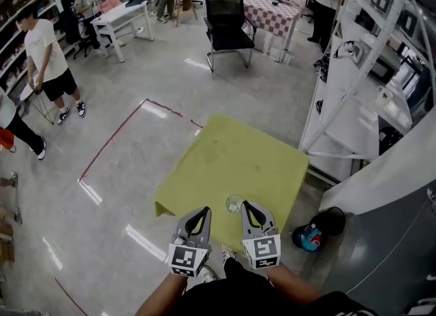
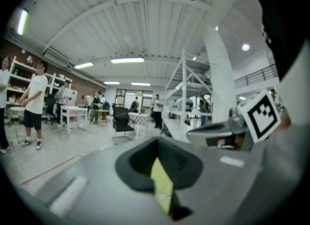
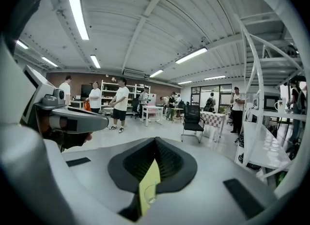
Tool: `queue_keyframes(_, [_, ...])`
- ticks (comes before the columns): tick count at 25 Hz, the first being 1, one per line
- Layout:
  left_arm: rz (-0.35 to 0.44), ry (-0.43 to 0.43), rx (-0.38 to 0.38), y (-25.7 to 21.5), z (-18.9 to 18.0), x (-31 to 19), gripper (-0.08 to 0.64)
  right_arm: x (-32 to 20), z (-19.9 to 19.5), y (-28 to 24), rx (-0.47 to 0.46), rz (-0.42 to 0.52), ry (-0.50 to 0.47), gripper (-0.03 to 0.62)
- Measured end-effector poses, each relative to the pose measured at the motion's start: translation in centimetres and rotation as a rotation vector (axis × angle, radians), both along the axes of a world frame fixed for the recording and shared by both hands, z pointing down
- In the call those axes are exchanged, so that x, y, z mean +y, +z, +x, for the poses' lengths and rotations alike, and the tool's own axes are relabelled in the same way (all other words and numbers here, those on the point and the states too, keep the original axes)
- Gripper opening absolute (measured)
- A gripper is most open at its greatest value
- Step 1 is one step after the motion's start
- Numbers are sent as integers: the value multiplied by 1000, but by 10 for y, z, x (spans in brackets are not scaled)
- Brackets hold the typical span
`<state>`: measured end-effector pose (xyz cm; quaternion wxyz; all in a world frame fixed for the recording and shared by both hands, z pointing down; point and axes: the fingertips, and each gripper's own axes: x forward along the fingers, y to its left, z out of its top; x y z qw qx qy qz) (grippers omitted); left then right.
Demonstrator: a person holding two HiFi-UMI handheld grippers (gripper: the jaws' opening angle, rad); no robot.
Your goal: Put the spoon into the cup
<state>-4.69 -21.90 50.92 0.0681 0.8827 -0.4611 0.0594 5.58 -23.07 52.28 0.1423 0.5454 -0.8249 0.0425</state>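
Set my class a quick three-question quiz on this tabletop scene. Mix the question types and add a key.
1. True or false: a spoon lies on the yellow-green table.
2. Where does the clear cup stand?
A) on the table, between the tips of the two tools
B) on the floor beside the table
C) on the seat of a black chair
3. Fill the gap: in their own views, the jaws of the left tool and the right tool are both ____, with nothing held.

Key: 1 false; 2 A; 3 shut.
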Motion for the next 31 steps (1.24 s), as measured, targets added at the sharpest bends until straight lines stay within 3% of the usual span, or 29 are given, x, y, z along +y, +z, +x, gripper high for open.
queue_keyframes(7, [53, -22, 6, -25, -7, 8, 6, 4, -1, -33, 2, 83, -7, 6])
queue_keyframes(11, [81, -37, 3, -37, -14, 17, 6, 8, -5, -38, 3, 86, -19, 6])
queue_keyframes(18, [68, -77, 17, -32, -28, 29, 6, 10, -11, -42, -2, 101, -30, 6])
queue_keyframes(31, [74, -67, 28, -35, -27, 21, 6, 8, -9, -47, 4, 106, -17, 6])
